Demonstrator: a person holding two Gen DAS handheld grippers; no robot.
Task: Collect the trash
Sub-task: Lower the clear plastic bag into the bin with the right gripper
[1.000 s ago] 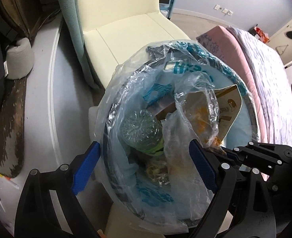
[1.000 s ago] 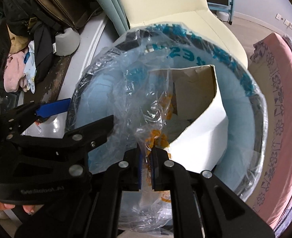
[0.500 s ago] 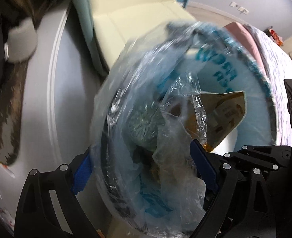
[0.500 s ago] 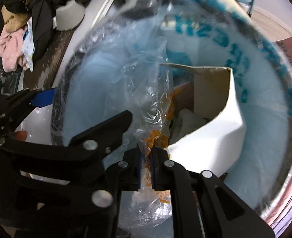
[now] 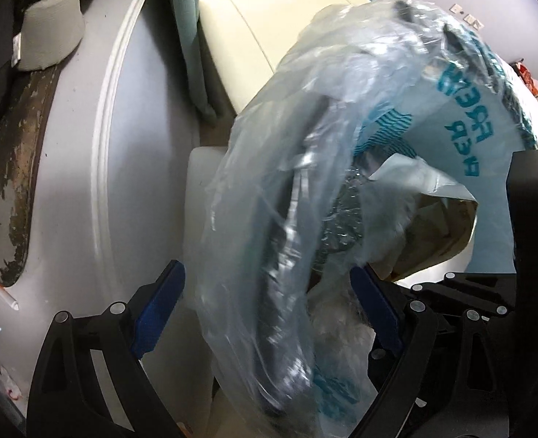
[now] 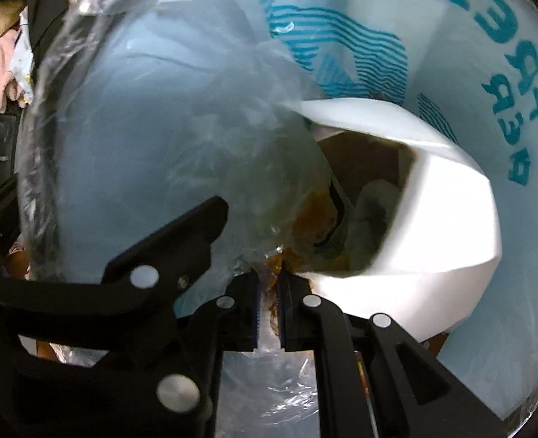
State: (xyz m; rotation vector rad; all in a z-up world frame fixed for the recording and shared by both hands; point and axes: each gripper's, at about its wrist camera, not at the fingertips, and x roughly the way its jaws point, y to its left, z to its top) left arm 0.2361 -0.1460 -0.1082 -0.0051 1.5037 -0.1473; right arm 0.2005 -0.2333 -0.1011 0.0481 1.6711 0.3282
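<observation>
The left gripper [image 5: 267, 312] is pointed steeply downward, its jaws spread wide with the blue pads well apart. The right gripper [image 6: 269, 304] is also aimed downward, its jaws pressed nearly together on a clear plastic wrapper [image 6: 269, 361]. The two grippers are held close together.

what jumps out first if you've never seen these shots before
The bin liner, pale blue with teal print, fills nearly the whole right wrist view. Low in the middle, the right tongs are shut on a clear plastic bag with orange smears, beside a white carton inside the bin. In the left wrist view, the left tongs stand open, straddling the bin's rim, with a cream chair seat behind.
</observation>
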